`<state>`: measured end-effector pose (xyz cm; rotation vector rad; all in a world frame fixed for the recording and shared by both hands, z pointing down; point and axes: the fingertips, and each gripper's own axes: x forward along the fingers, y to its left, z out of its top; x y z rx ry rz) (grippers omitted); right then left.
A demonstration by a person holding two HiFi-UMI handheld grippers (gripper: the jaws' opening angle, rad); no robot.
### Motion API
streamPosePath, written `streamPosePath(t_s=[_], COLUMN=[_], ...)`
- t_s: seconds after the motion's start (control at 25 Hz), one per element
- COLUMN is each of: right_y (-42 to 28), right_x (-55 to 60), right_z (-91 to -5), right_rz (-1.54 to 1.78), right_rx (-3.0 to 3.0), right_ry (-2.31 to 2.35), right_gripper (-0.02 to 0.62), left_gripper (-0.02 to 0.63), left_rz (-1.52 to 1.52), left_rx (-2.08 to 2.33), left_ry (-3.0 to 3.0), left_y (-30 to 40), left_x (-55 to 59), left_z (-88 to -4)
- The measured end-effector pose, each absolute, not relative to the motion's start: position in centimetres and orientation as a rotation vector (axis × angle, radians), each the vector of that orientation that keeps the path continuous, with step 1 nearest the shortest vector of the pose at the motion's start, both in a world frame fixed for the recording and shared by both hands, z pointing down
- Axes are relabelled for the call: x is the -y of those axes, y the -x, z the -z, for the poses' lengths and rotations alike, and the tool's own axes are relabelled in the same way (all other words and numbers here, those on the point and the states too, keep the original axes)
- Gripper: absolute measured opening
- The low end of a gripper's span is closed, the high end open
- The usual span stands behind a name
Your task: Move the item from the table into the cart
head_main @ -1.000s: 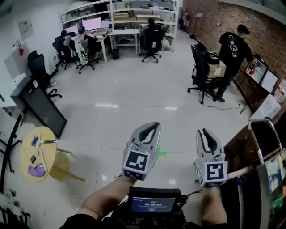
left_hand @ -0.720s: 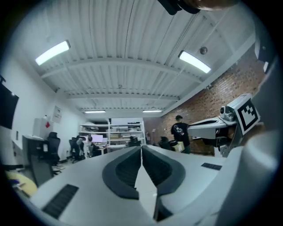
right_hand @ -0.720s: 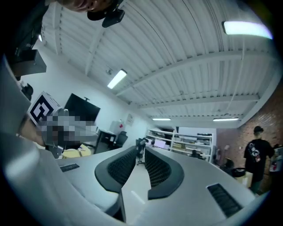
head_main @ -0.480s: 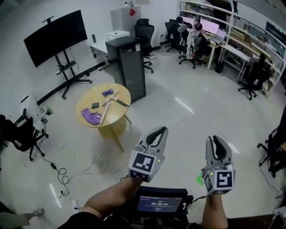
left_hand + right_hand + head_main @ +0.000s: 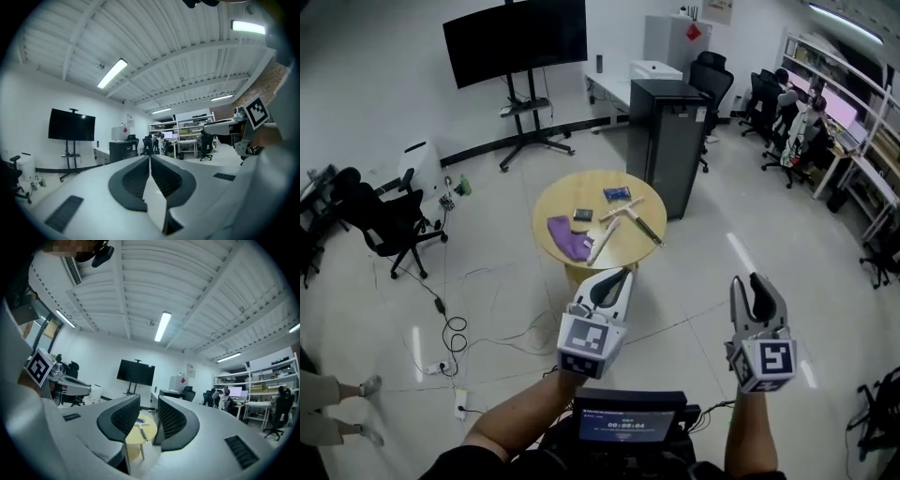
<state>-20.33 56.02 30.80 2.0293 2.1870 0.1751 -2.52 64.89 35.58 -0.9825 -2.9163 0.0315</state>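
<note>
**Approach phase, near to far.**

- **Nearest:** a black chest-mounted screen unit (image 5: 623, 427) sits betw. the forearms.
- **L gripper (image 5: 622, 276):** jaws pressed together, nothing betw. them.
- **R gripper (image 5: 757, 281):** jaws have just been opening and now stand a narrow gap apart. Nothing is in the gap; the right gripper view only looks through it at the far table.
- **Both grippers:** held level, well short of any object.
- **Mid-field:** loose black cables (image 5: 450, 328) lie on the pale floor, left of the line to the table.
- **Beyond:** a round yellow wooden table (image 5: 546, 204) bears the candidate items:
  - crumpled purple cloth (image 5: 567, 236)
  - long white rod (image 5: 605, 242)
  - thin dark-handled tool (image 5: 647, 230)
  - small dark square pad (image 5: 582, 215)
  - flat blue packet (image 5: 617, 194)
- Which of these is "the item" can't be told, and the cart is not in view.
- **Farthest:** a tall black cabinet (image 5: 680, 141) stands just behind the table, w/ a black TV on a wheeled stand (image 5: 516, 37) further back.

**Technique (judgement):** close in square to the table edge and keep clear of the cables. Spread one pair of jaws wider before reaching. Choose a piece lying apart from its neighbours; the rod and tool lie close together.
</note>
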Motion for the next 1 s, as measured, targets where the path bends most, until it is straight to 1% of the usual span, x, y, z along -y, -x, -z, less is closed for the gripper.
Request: streamPosePath(t_s=[0.2,0.24,0.28,0.48,0.6,0.64,0.88,0.92,0.96,1.0], right_y=[16.1,15.7,15.4,15.5,14.1,13.0,4.3,2.5,0.7,-0.9], right_x=[-69.5,-72.3,-75.1,-88.4,-95.8,-98.3,-112.3,-114.4,-116.5,-118.5], right_z=[-31.3,-31.5,-31.6,-32.2,-32.6,-33.0,-37.7,-38.5,-39.7,-41.1], right_rz=[-0.206,-0.2,-0.192,-0.191,-0.205,-0.216,-0.327,-0.336,-0.353,-0.381], right_rx=[-2.059,-2.032,-2.002,-1.838,-1.742,-1.704,-1.555,-1.559,-1.567,-1.576], right_ry=[-2.164,-2.19,-2.217,-2.363,-2.456,-2.504,-2.679,-2.705,-2.728,-2.744], right_gripper=[0.1,0.113,0.157,0.158,0.16,0.183,0.186,0.218,0.236,0.236], left_gripper=[0.024,0.05,0.058,0.058,0.078,0.078,0.083,0.083,0.083,0.083], left_rz=[-0.004,0.002,0.008,0.064,0.086,0.097,0.129,0.141,0.156,0.17], left_rx=[2.82,2.803,2.784,2.651,2.587,2.568,2.468,2.455,2.444,2.436], left_ry=[1.156,1.192,1.227,1.393,1.49,1.521,1.659,1.661,1.652,1.637], left_y=[-2.8,-3.4,-3.8,-4.8,-6.4,-7.3,-15.8,-17.4,-19.1,-20.7], left_x=[-76.8,-79.1,-81.5,-92.4,-98.2,-100.2,-111.9,-113.6,-115.3,-116.8], left_z=[-36.9,-37.2,-37.5,-39.2,-39.4,-39.7,-41.6,-42.3,-43.1,-43.9])
